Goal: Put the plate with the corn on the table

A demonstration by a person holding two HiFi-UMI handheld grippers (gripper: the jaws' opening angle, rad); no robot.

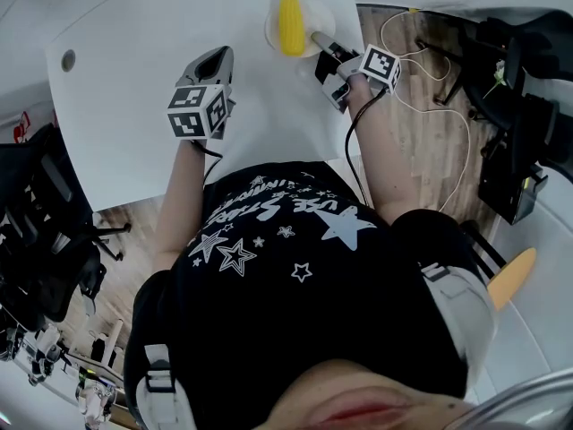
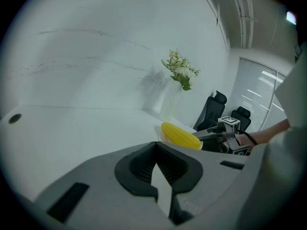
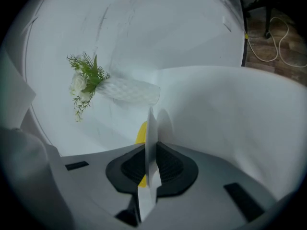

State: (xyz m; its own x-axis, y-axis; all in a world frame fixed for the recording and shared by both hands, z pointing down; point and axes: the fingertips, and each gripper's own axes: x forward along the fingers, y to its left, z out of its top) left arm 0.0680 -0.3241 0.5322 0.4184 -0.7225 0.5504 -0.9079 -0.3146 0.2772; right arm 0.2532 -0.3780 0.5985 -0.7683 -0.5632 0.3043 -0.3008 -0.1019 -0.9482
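Note:
A yellow corn cob [image 1: 290,23] lies on a small white plate [image 1: 315,14] near the far edge of the white table [image 1: 134,106]. My right gripper [image 1: 320,43] is shut on the plate's near right rim. In the right gripper view the rim [image 3: 150,133] stands edge-on between the black pads, with the corn [image 3: 140,132] behind it. Whether the plate rests on the table or hangs just above it I cannot tell. My left gripper [image 1: 221,54] hovers over the table left of the plate, shut on nothing. The left gripper view shows the corn [image 2: 180,135] ahead to the right.
A white vase with green and white flowers [image 2: 180,76] stands at the table's far edge behind the plate. A round cable hole [image 1: 68,60] sits at the table's left. Black office chairs [image 1: 524,115] and white cables [image 1: 430,70] are on the wooden floor at the right.

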